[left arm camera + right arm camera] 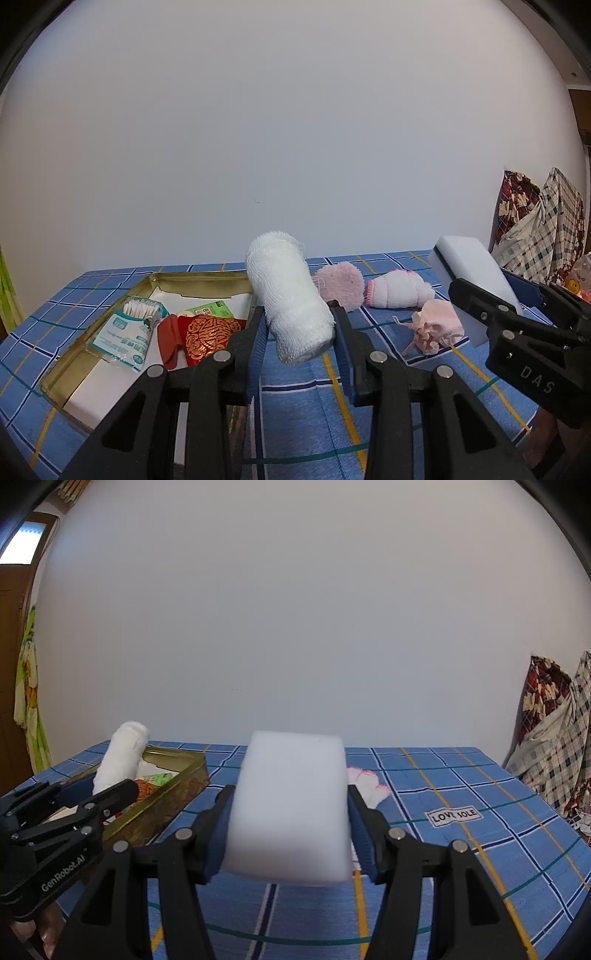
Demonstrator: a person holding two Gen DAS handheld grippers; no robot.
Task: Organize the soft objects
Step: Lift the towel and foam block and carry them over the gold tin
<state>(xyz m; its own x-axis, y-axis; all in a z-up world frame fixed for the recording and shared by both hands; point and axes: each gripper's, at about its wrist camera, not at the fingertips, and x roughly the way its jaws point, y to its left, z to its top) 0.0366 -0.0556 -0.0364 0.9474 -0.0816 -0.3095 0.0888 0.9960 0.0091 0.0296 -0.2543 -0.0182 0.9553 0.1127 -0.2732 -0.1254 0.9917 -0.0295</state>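
Rough white terry towel roll (291, 299), matt smooth foam block (291, 812), glossy, seemingly metal gold tin (110, 306)

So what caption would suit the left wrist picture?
Left hand-held gripper holds a rolled white towel above the checked cloth, beside a gold tin.

One rolled white towel (291, 302), one white foam block (290, 808), one fluffy pink puff (340, 286), one white knitted piece with pink trim (399, 291) and one pink drawstring pouch (436, 326) are visible. One gold tin (110, 295) holds one cotton-swab pack (127, 330) and one red-and-gold pouch (207, 334).
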